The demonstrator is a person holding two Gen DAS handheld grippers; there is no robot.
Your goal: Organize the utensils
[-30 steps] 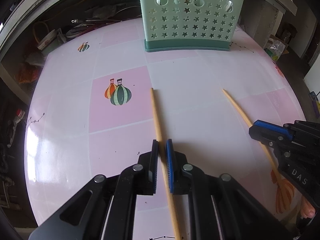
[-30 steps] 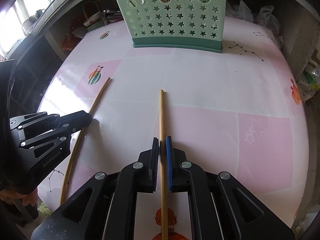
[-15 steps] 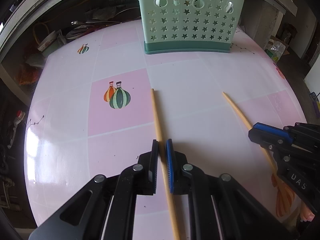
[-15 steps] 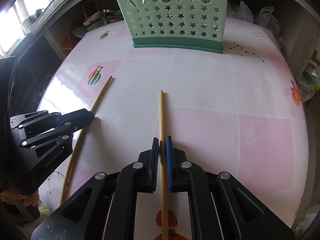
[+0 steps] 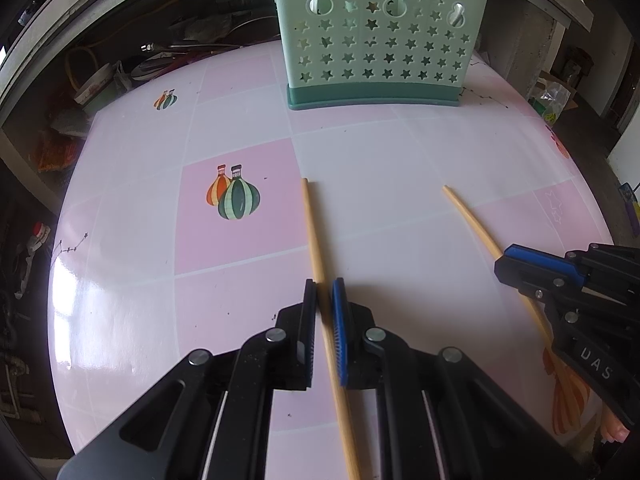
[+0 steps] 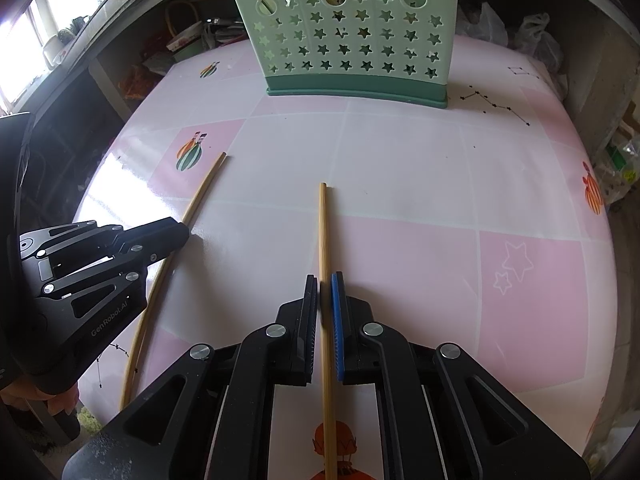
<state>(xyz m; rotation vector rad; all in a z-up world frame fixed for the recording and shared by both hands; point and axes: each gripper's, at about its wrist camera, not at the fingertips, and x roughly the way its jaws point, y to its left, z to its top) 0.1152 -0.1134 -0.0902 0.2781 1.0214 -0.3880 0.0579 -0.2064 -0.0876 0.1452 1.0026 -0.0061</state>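
We hold two chopsticks flat on the table (image 5: 392,168), one in each gripper. The left gripper (image 5: 323,292) is clamped on the left chopstick (image 5: 312,232), its ribbed pads pressing the shaft from both sides. This stick's long axis runs away from us, its far tip pointing toward the utensil holder (image 5: 376,40), leaning slightly left. The right gripper (image 6: 325,286) is likewise closed on the right chopstick (image 6: 323,232), which also points straight ahead toward the holder. The two sticks lie roughly parallel, well apart, neither touching the holder.

Both chopsticks are slim, round, pale wooden rods of plain tan finish. The holder is mint-green plastic with a darker teal base, upright at the far side of the table, its wall pierced with star cutouts and gourd-shaped holes along the top. The table is glossy, covered in pink and white squares printed with striped gourd shapes and small constellations. The gripper fingers are matte black, one pad on each faced in blue.
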